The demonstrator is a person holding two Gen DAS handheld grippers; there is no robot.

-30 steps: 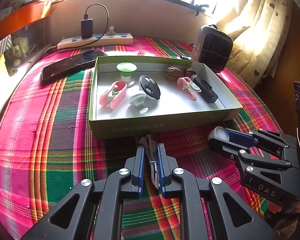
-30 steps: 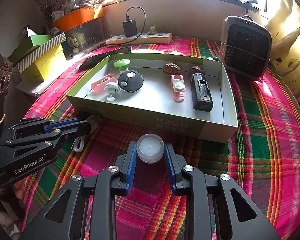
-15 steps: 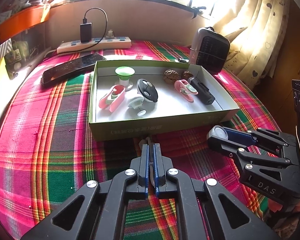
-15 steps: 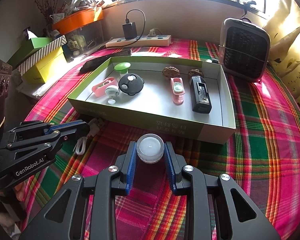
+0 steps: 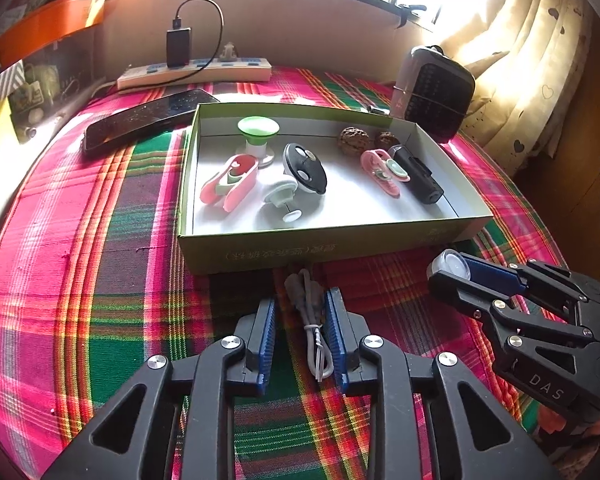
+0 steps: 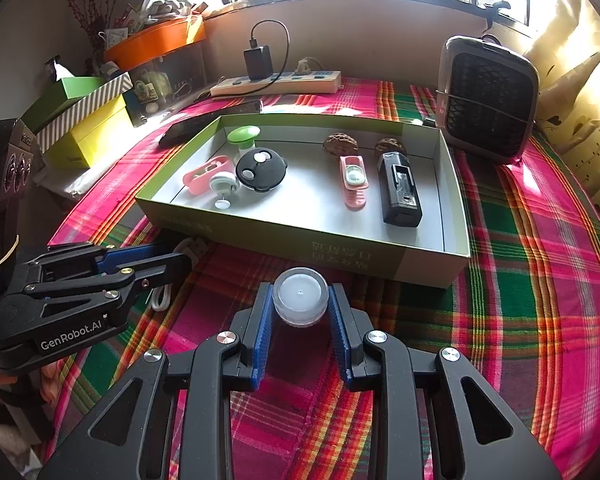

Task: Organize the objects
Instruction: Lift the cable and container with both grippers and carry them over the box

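Observation:
A grey coiled cable [image 5: 314, 340] lies on the plaid cloth just before the green box's front wall [image 5: 320, 244]. My left gripper [image 5: 300, 298] straddles it; its jaws are opening and the pads stand off the cable. In the right wrist view that left gripper [image 6: 182, 258] sits low at the left, over the cable [image 6: 162, 298]. My right gripper [image 6: 300, 294] is shut on a small clear round container [image 6: 300, 298], held just in front of the box [image 6: 260, 236]. The left wrist view shows the right gripper [image 5: 448, 270] with the container [image 5: 454, 266] at its tip.
The box holds pink clips [image 5: 230, 182], a green-topped piece [image 5: 257, 128], a black round disc [image 5: 304, 168], two walnuts [image 5: 354, 140] and a black device [image 6: 400, 188]. Behind it are a dark slab [image 5: 148, 118], a power strip [image 6: 276, 82] and a small heater [image 6: 488, 96]. Stacked boxes [image 6: 84, 120] stand left.
The left jaws stood apart around the cable, closed on it half a second ago, and now stand apart again. The right gripper and its container have not moved.

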